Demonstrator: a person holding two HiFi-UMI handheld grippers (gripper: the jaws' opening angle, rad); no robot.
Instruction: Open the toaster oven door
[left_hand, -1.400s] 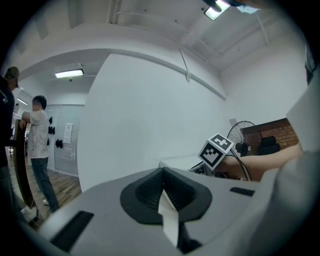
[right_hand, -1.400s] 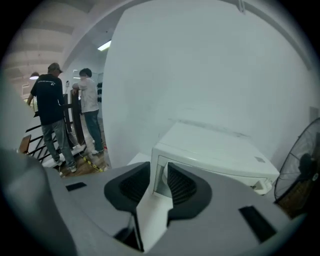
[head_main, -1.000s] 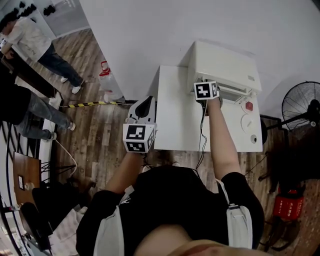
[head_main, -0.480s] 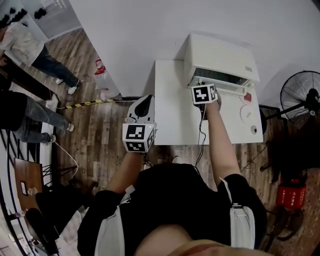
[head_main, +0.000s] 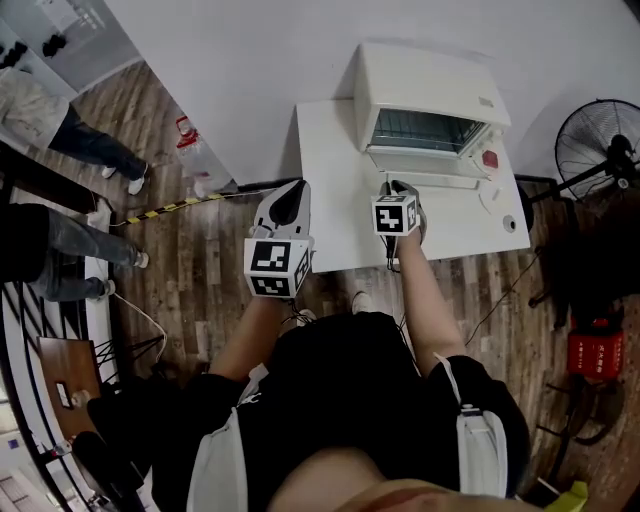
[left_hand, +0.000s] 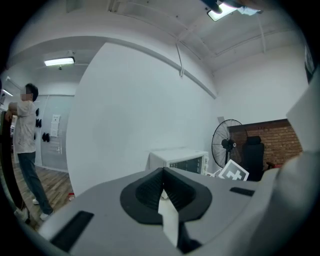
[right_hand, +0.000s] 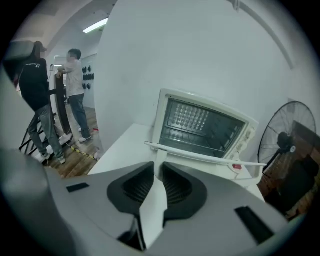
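As its door (head_main: 425, 165) lies open | toaster oven (head_main: 425, 80) white | red mark (right_hand: 236, 166) illegible

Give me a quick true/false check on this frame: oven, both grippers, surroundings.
1. The toaster oven door is open. True.
2. The left gripper is gripping the oven. False: it hangs beside the table, fingers together, empty.
3. A fan stands right of the table. True.
4. The right gripper is nowhere near the oven. False: its closing fingers have the white door handle between them.
5. Food sits inside the oven. False: only a bare wire rack shows.
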